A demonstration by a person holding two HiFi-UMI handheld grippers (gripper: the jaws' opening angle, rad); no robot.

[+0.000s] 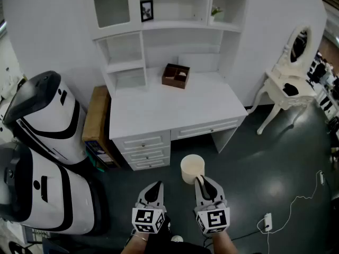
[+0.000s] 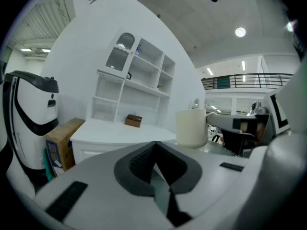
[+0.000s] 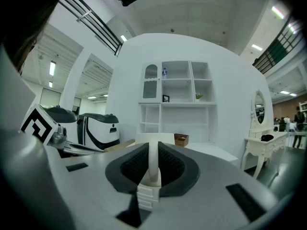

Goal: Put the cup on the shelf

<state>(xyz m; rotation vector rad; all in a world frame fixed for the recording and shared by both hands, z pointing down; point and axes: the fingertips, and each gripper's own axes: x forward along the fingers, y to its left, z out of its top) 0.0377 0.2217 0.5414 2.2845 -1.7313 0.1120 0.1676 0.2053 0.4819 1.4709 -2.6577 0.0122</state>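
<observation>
Now the right gripper (image 1: 201,181) is clamping the cream cup (image 1: 192,168) by its handle (image 3: 152,162), holding it out over the dark floor (image 1: 275,163), well apart from the white desk (image 1: 175,110). The left gripper (image 1: 154,190) is hanging clenched on nothing. I'm judging that cup light, rigid, slick and breakable, likely to swing from that thin handle. The shelf (image 1: 180,28) is standing above the desk, with a brown box (image 1: 176,75) sitting below it.
</observation>
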